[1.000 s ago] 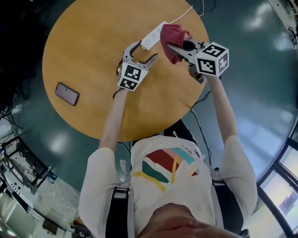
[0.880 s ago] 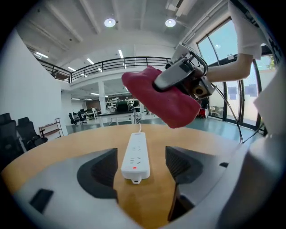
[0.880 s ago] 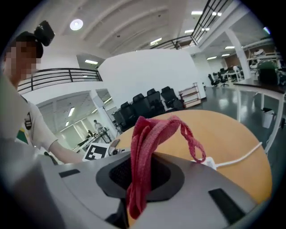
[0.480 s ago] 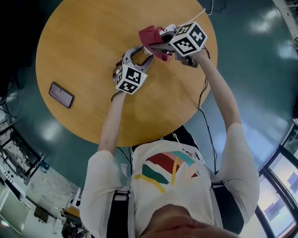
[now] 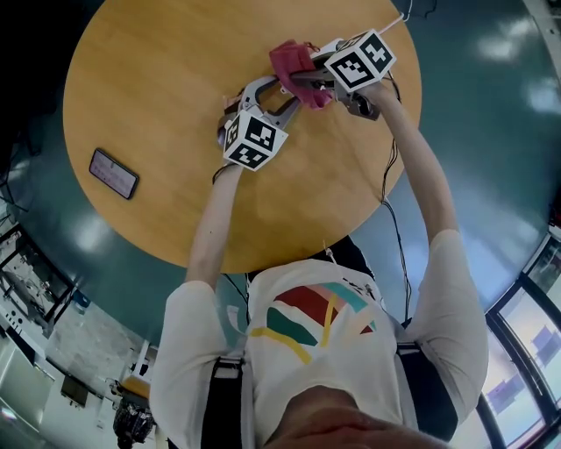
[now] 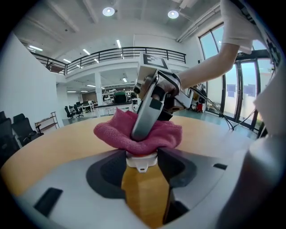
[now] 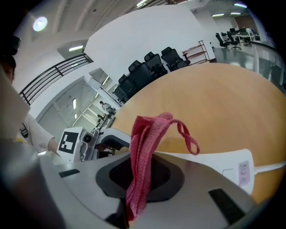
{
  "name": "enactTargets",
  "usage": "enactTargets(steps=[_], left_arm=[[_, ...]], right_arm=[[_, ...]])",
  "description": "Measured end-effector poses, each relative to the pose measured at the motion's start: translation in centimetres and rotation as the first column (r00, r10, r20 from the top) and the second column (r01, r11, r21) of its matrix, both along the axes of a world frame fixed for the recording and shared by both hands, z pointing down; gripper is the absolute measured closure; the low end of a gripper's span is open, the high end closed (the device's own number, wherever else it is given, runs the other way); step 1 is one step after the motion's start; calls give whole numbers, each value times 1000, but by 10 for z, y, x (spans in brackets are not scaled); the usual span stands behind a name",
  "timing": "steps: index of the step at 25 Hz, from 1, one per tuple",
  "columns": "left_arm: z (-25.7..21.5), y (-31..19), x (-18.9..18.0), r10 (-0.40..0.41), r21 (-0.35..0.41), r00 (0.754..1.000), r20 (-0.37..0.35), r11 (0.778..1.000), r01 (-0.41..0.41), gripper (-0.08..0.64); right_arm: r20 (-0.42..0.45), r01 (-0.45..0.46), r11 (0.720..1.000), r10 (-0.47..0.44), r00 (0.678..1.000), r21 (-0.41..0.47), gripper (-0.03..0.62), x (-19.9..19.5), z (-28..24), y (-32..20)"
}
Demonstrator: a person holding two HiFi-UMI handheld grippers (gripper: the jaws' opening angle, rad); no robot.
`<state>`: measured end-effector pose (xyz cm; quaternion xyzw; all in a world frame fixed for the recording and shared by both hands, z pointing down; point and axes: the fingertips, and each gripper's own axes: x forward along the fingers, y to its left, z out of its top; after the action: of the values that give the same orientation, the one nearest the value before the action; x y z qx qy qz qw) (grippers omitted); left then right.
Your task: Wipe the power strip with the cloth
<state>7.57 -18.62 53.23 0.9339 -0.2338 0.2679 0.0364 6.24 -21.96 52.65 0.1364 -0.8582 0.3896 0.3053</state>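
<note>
The white power strip (image 6: 142,160) lies on the round wooden table (image 5: 158,79). My left gripper (image 5: 272,95) is shut on its near end, which sits between the two dark pads (image 6: 111,167). A red cloth (image 5: 294,63) rests on top of the strip, bunched just beyond those jaws (image 6: 138,132). My right gripper (image 5: 296,77) comes in from the right and is shut on the cloth (image 7: 142,156), which hangs folded between its jaws. In the right gripper view the strip (image 7: 223,165) runs off to the right. In the head view cloth and grippers hide most of the strip.
A phone (image 5: 114,173) lies near the table's left edge. The strip's white cable (image 5: 396,21) leaves over the far right rim. The table's edge curves close behind both grippers. A dark cable (image 5: 393,219) hangs below the right forearm.
The right gripper carried the cloth leftward onto the strip. The left gripper moved up to the strip's end and its jaws went from wide open to closed on it.
</note>
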Motion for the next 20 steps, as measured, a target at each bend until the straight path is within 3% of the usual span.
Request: enactTargets(steps=[10, 13, 18, 20], left_arm=[[-9, -6, 10, 7, -20, 1000, -11, 1000, -7, 313], [-1, -1, 1, 5, -20, 1000, -7, 1000, -5, 313], [-19, -7, 24, 6, -18, 1000, -8, 1000, -6, 313], [-13, -4, 16, 3, -17, 1000, -5, 1000, -3, 313]], right_arm=[[-6, -11, 1000, 11, 1000, 8, 554, 16, -9, -8], [-62, -21, 999, 24, 998, 35, 552, 22, 0, -12], [-156, -44, 995, 58, 986, 91, 552, 80, -17, -37], [-187, -56, 992, 77, 979, 114, 552, 89, -11, -43]])
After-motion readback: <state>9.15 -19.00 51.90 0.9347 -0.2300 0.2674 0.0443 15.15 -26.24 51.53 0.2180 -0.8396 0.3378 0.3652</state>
